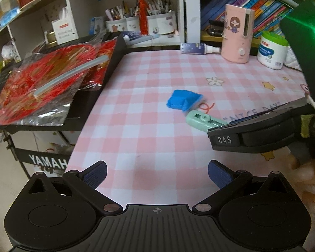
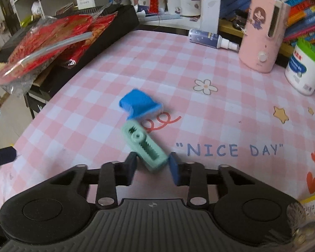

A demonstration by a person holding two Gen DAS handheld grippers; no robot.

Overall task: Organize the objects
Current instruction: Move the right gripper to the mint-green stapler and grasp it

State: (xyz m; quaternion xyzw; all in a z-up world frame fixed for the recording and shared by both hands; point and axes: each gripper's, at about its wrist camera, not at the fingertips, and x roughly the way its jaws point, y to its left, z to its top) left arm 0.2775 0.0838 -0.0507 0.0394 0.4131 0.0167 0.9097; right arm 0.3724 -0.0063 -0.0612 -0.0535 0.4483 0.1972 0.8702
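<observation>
2 small plastic pieces are lying touching on the pink checked surface (image 2: 220,67): a blue block (image 2: 141,104) and a mint-green toothed utility-knife-like tool (image 2: 146,147). The right claw (image 2: 152,169) is closing around the tool's near end, while the left claw (image 1: 157,175) is hovering released, well apart.

A table (image 1: 149,113) under a pink checked cloth fills the room's middle. White shelves (image 1: 184,10) with books (image 1: 260,6) stand behind its far edge, a black keyboard (image 1: 107,63) along its left edge.
</observation>
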